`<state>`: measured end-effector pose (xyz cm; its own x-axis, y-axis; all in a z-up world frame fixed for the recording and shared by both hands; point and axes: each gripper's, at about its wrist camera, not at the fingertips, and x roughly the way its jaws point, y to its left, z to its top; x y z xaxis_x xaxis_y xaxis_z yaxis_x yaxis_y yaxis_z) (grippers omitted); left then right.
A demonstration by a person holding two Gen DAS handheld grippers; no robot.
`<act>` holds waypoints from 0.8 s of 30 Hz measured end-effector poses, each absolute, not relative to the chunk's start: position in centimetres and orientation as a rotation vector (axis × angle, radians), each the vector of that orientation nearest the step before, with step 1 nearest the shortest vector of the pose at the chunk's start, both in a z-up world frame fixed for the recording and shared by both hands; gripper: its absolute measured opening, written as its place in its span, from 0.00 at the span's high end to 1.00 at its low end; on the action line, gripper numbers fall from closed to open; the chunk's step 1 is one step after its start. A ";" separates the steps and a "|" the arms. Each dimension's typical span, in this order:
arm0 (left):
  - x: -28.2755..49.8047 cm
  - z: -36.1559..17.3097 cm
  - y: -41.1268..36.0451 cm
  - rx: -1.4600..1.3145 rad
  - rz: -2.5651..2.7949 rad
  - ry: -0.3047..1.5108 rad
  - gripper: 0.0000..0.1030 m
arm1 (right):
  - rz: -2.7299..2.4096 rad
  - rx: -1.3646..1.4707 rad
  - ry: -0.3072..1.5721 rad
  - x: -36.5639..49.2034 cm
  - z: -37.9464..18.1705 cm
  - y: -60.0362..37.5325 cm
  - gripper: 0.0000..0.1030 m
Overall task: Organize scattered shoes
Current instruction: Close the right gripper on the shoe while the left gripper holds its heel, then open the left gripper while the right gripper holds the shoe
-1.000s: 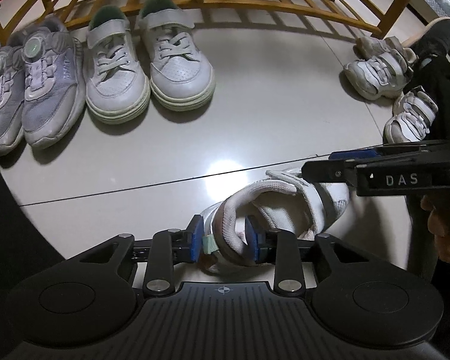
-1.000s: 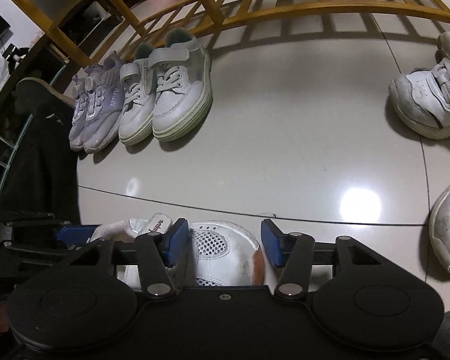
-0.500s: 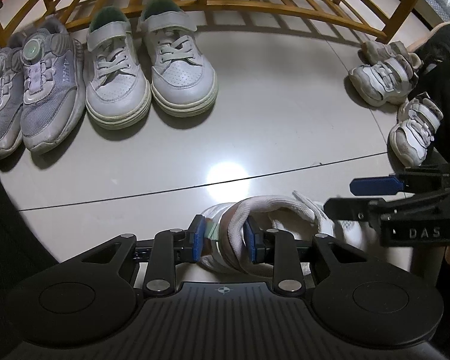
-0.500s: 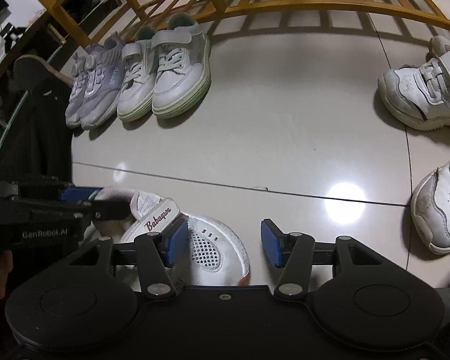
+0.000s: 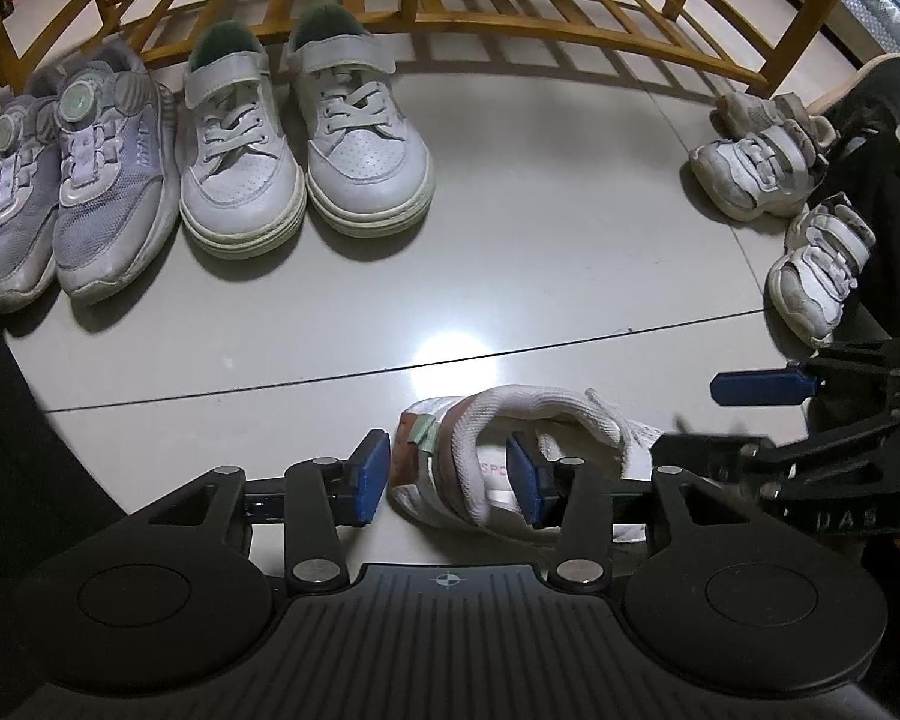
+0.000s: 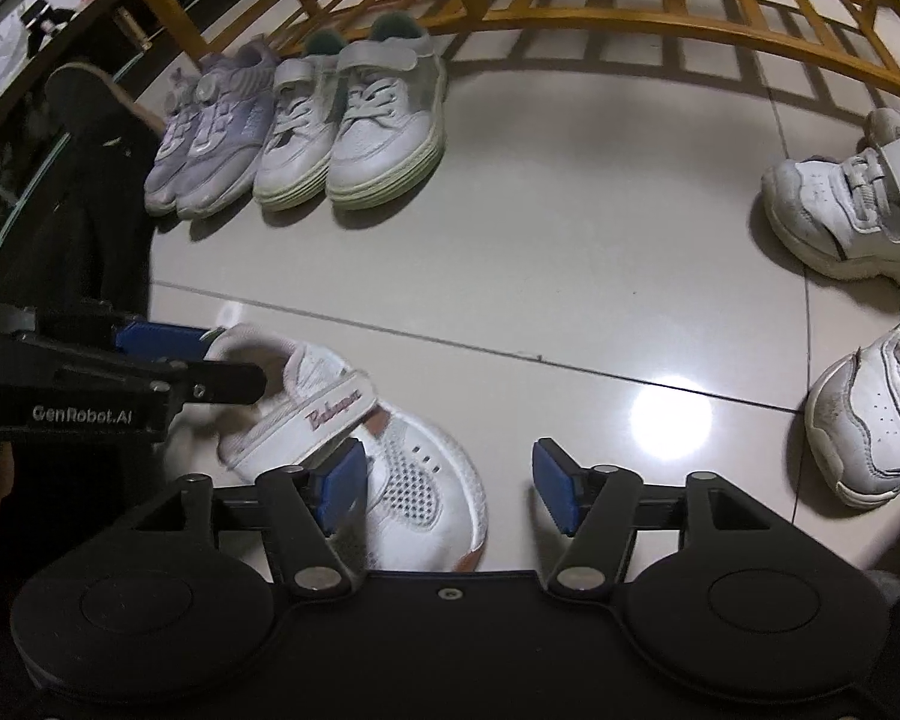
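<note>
A small white shoe with pink trim [image 5: 546,414] lies on the tile floor, heel toward my left gripper [image 5: 447,479]. That gripper's jaws are opening: one blue pad stands just outside the heel, the other sits inside the collar, neither pressing. In the right wrist view the same shoe [image 6: 330,414] shows its strap and mesh toe. My right gripper [image 6: 448,493] hovers over the toe with its jaws opening and the pads clear of it. Each gripper shows at the edge of the other's view: the right gripper [image 5: 726,420] and the left gripper [image 6: 210,360].
A lilac pair [image 5: 72,180] and a white laced pair [image 5: 300,162] stand in a row before the wooden rack [image 5: 510,6]. Two white strap shoes [image 5: 756,168] [image 5: 822,264] lie loose at the right. A person's dark trouser leg [image 5: 882,192] stands beside them.
My left gripper's jaws have let go of the shoe's heel and spread. The right gripper's jaws widened and shifted right off the toe. The shoe now rests on the floor.
</note>
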<state>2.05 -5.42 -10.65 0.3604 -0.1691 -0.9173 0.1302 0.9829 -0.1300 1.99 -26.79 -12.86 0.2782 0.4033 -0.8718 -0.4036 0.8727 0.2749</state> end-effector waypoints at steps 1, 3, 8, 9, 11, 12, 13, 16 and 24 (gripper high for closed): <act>2.0 -10.6 -5.4 -0.042 -0.191 1.187 0.55 | 0.555 -0.015 1.168 1.8 -12.8 -26.6 0.28; 1.9 -10.7 -5.5 -0.050 -0.180 1.199 0.53 | 0.594 -0.063 1.166 1.3 -12.5 -26.2 0.21; 1.5 -11.2 -5.4 -0.085 -0.134 1.217 0.47 | 0.657 -0.171 1.173 0.3 -12.4 -24.7 0.20; 1.5 -11.4 -5.3 -0.094 -0.119 1.220 0.47 | 0.657 -0.197 1.174 0.2 -12.6 -24.3 0.20; 1.4 -11.8 -5.1 -0.119 -0.109 1.233 0.50 | 0.651 -0.238 1.174 0.1 -12.9 -23.7 0.20; 1.4 -12.0 -5.0 -0.132 -0.106 1.239 0.51 | 0.652 -0.253 1.175 0.0 -13.1 -23.5 0.20; 1.4 -12.1 -4.8 -0.150 -0.105 1.242 0.53 | 0.655 -0.264 1.177 0.0 -13.2 -23.3 0.21; 1.5 -12.4 -4.5 -0.191 -0.109 1.245 0.60 | 0.663 -0.275 1.185 0.0 -13.6 -22.9 0.21; 1.8 -12.4 -4.7 -0.182 -0.119 1.235 0.68 | 0.676 -0.315 1.205 -0.6 -14.0 -22.2 0.34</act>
